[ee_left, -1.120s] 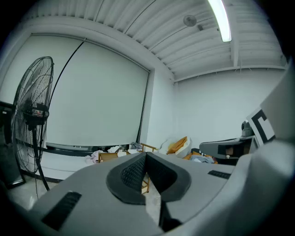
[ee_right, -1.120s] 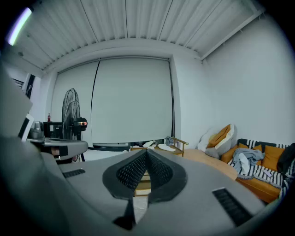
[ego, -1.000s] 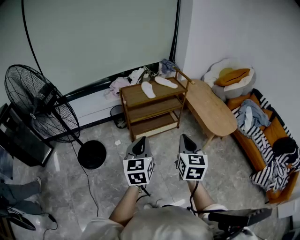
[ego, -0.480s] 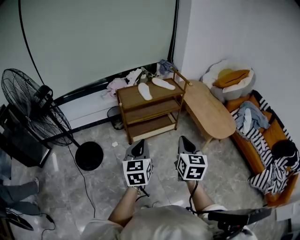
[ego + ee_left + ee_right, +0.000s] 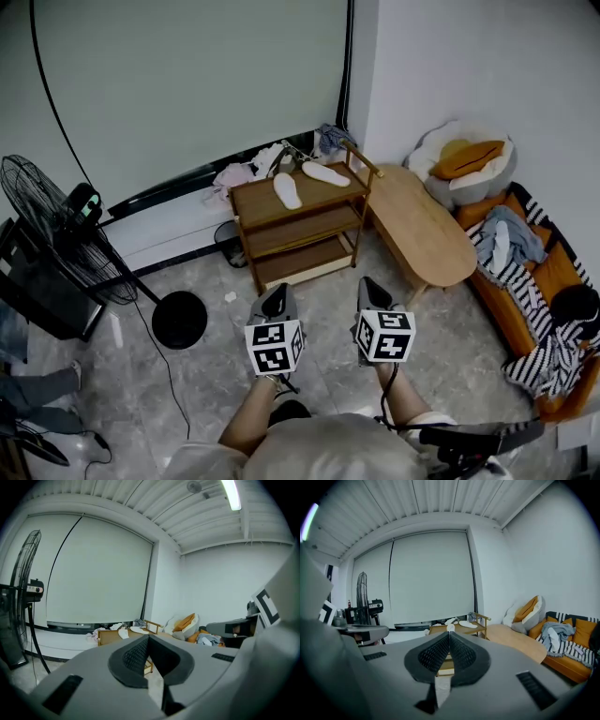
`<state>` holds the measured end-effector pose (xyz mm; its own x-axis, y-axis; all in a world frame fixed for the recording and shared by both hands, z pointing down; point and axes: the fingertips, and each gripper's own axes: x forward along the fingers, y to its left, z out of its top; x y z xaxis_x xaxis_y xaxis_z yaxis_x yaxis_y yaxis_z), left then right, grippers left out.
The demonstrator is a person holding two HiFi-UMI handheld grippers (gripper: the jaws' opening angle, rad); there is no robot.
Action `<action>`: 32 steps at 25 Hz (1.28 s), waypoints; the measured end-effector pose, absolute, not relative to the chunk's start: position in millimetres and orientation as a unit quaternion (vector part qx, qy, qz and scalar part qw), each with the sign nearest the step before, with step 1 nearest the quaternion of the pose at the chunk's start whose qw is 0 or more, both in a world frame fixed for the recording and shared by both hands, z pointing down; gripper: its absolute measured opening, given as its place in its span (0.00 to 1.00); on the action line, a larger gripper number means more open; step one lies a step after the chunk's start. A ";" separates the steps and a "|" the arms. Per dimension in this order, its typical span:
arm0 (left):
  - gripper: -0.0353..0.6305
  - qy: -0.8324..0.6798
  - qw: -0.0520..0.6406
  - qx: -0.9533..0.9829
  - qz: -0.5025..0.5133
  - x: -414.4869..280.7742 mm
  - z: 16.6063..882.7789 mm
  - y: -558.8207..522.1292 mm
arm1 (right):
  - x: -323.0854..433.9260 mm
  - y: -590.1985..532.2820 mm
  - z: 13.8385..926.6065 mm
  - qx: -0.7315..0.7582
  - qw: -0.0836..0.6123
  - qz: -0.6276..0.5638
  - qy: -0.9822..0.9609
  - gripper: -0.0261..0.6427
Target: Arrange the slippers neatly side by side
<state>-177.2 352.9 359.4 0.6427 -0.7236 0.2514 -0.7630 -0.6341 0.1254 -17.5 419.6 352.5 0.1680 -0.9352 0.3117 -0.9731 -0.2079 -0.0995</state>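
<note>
Two white slippers lie apart on the top shelf of a wooden rack (image 5: 246, 194): one slipper (image 5: 286, 189) near the middle, the other slipper (image 5: 325, 173) toward the right end, at an angle to the first. Both grippers hover over the floor in front of the rack, well short of it. My left gripper (image 5: 276, 298) is shut with nothing in it. My right gripper (image 5: 369, 288) is shut and empty too. In the right gripper view the slippers (image 5: 467, 624) show small above the jaw tips; in the left gripper view the rack (image 5: 112, 635) sits just beyond the jaws.
A standing fan (image 5: 56, 244) with a round base (image 5: 179, 319) is at the left. An oval wooden table (image 5: 422, 230) stands right of the rack, then an orange sofa (image 5: 539, 281) with clothes and cushions. Clothes (image 5: 246, 169) are piled behind the rack. Grey tiled floor lies between.
The view has shifted so the rack and slippers sit slightly closer and left; the fan has slid toward the left edge. Both grippers stay shut in the same place.
</note>
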 end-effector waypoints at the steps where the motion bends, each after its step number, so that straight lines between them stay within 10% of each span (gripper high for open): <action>1: 0.07 -0.413 0.112 0.899 0.090 -175.1 361.3 351.8 | -14.9 417.9 355.6 0.762 0.063 0.158 -0.625 0.09; 32: 0.07 -0.391 0.107 0.909 0.097 -76.9 371.4 156.2 | 87.9 240.7 364.4 0.780 0.082 0.166 -0.598 0.09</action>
